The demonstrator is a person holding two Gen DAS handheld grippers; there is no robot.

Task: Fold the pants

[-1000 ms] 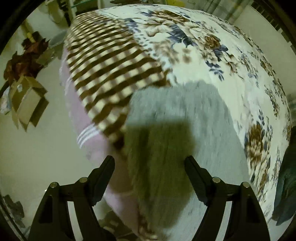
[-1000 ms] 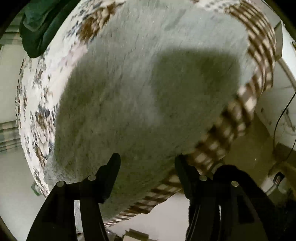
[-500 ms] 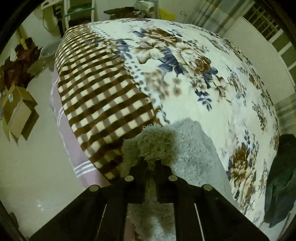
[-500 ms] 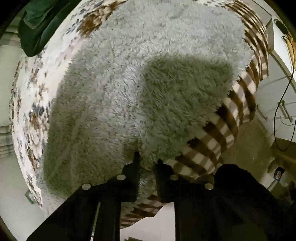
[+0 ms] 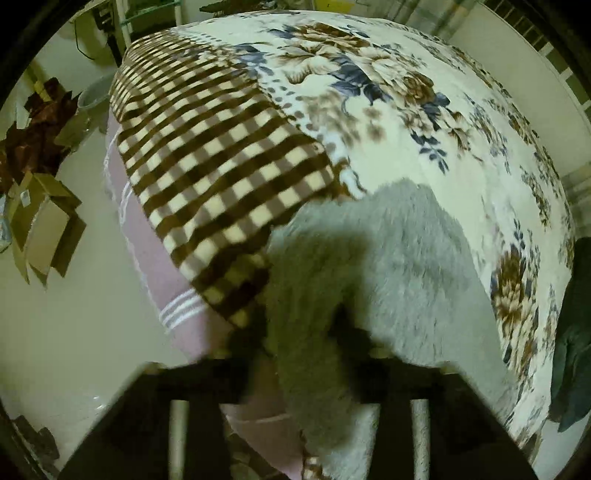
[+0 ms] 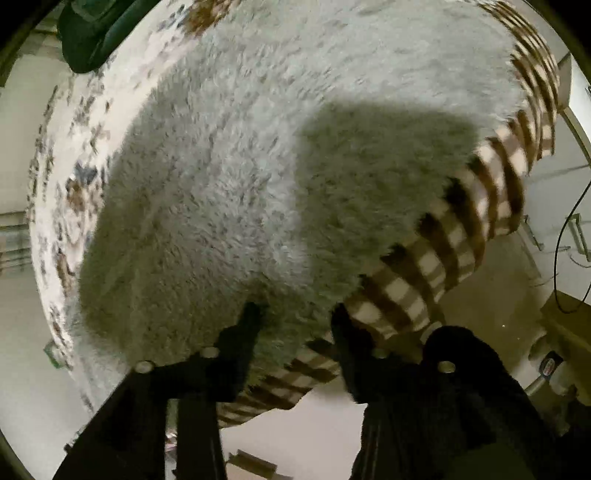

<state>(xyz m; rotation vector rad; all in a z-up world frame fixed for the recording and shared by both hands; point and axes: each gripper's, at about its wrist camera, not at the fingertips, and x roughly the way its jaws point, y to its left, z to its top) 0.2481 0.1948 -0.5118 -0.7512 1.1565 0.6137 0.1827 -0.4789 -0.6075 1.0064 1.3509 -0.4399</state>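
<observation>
The grey fluffy pants point(image 5: 417, 266) lie on a bed with a floral blanket point(image 5: 406, 110), near its checked edge. They fill most of the right wrist view point(image 6: 240, 177). My left gripper point(image 5: 301, 332) is open, its fingers on either side of the pants' near edge, which hangs over the bed side. My right gripper point(image 6: 295, 317) is open too, its fingers straddling the pants' edge at the checked border. Both views are blurred by motion.
The checked brown and cream border point(image 5: 221, 162) drapes over a pink sheet point(image 5: 159, 266) at the bed side. Cardboard boxes point(image 5: 40, 225) lie on the floor to the left. A dark green garment point(image 5: 572, 332) lies at the bed's right edge, also in the right wrist view point(image 6: 96, 29).
Both grippers closed on the pants' edge half a second ago and have now opened again. The fabric has dropped back between the fingers.
</observation>
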